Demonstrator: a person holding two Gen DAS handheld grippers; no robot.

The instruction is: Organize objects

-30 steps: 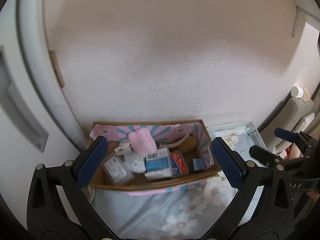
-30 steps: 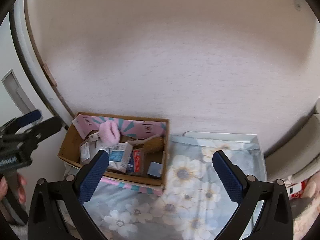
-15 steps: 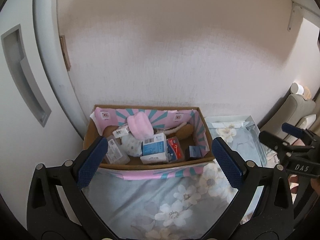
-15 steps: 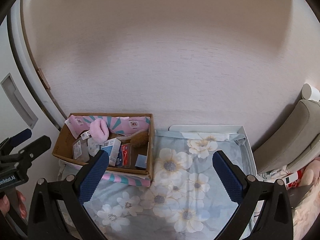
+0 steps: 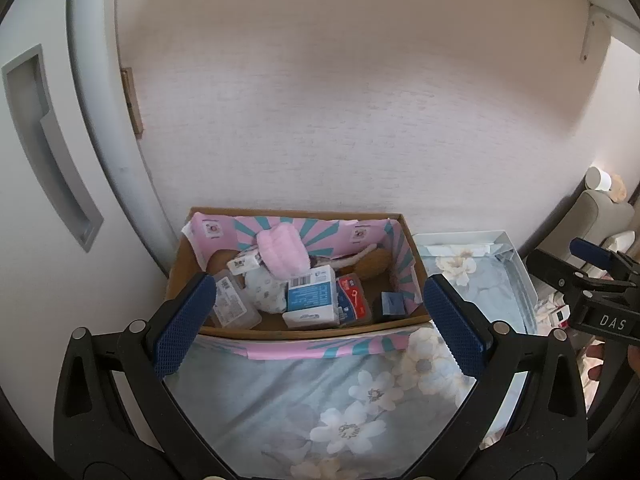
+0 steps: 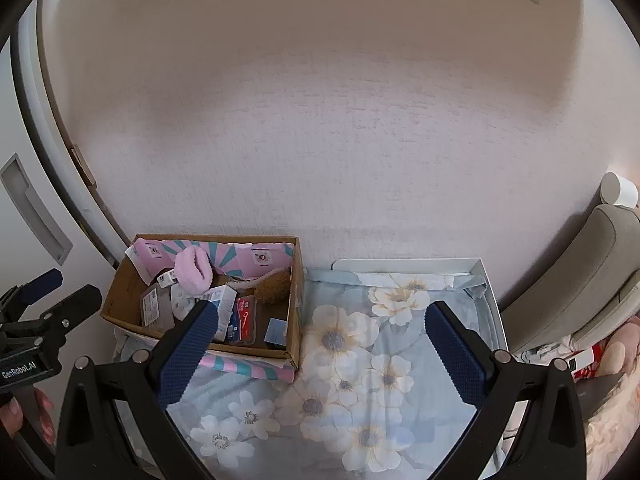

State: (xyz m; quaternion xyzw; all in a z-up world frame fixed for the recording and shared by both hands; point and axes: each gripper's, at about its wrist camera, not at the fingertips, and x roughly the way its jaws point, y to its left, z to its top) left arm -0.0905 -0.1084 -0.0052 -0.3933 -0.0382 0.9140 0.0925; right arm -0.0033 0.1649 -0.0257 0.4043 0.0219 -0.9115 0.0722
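Box [image 5: 298, 276] of mixed goods sits straight ahead of the left gripper [image 5: 318, 326], framed between its 2 spread blue pads [image 5: 184, 322], while from the right gripper [image 6: 320, 354] it lies ahead and off to the left [image 6: 208, 292]; the left one is clearly nearer and better lined up. Both grippers hang open and empty, well above the floral cloth [image 5: 312, 396]. The box's long axis runs across the left gripper's line of sight, its far side against the wall [image 5: 360, 120]; inside lie a pink roll [image 5: 282, 250], a blue-and-white carton [image 5: 312, 298], a red pack [image 5: 352, 300], a clear case [image 5: 232, 302] and a brown brush [image 5: 370, 262], crowded and partly overlapping. A white tray [image 6: 486, 280] under the cloth lies ahead of the right gripper, beside the box; I judge it the likely place for sorted items, though that is a guess. Against 1.0 s ago, both views have drawn back and upward: the box looks smaller and farther from the pads, more of the cloth and tray shows, and the contents look undisturbed; neither gripper has closed.
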